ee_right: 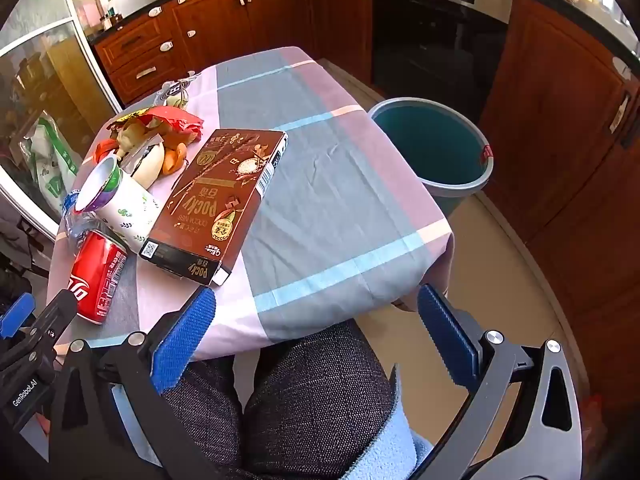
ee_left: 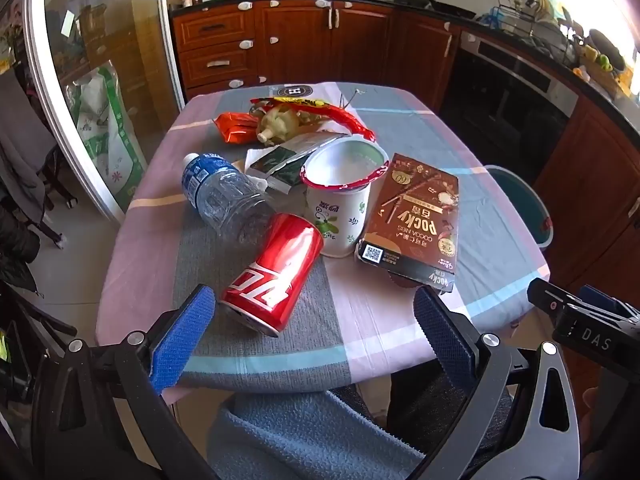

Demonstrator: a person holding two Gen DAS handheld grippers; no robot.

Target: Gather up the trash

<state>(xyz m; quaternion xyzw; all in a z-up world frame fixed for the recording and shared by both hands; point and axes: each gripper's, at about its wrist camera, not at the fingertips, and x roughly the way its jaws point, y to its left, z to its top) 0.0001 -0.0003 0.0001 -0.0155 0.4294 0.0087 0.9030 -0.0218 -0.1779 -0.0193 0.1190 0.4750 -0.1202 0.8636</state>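
Left wrist view looks down on a small table under a checked cloth of grey, pink and pale blue, where the trash lies in a loose heap at the middle. Nearest is a red cola can on its side, shiny and undented. Behind it a clear plastic bottle with a blue cap and blue label lies flat. A white paper cup with a red rim and green leaf print stands upright, touching the can's far end. A brown Pocky box lies flat just beside the cup. Farther back are a foil wrapper, an orange packet and a red-and-yellow snack bag piled together.

A teal bin stands on the floor just off the table's far-right side, apart from the heap. The person's knees, in dark speckled trousers, sit under the near edge.

The can's long axis runs diagonally, base toward the camera and to the left, its other end up and right toward the cup. The bottle's cap points away to the upper left. The box's long side runs away from the viewer.

The left gripper hangs over the near edge with its blue pads spread wide, nothing between them; the can lies just beyond the left pad. The right gripper is likewise spread wide and empty, above the table's near corner.
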